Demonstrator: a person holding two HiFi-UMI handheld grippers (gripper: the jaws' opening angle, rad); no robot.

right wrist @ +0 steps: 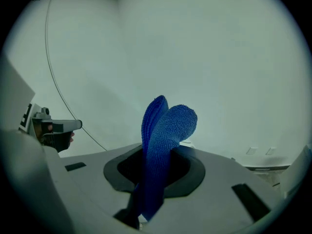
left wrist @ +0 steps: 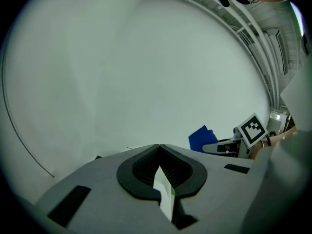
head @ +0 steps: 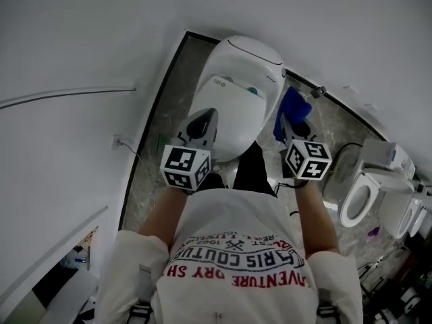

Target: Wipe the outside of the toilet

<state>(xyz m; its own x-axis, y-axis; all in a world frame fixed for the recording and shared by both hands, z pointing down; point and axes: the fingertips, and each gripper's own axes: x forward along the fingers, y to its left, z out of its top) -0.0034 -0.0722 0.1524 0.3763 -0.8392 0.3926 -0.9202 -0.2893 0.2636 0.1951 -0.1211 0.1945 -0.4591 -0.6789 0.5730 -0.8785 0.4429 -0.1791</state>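
Both grippers held at the white toilet point(head: 233, 79), lid down.
Right gripper point(right wrist: 157, 156) clamps a blue microfibre cloth point(right wrist: 169, 123) beside the toilet's right flank. Left gripper point(left wrist: 159, 155) is over the toilet's lid, jaws closed to a sliver, empty.

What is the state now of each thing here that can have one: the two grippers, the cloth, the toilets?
Left gripper: tongs shut; a thin white sliver between them, unclear what.
Right gripper: tongs shut on the blue terry cloth.
The blue terry cloth: folded, sticking up past the tongs.
Large white toilet: lid down.
Smaller white toilet at the right: uncovered, seat ring showing.
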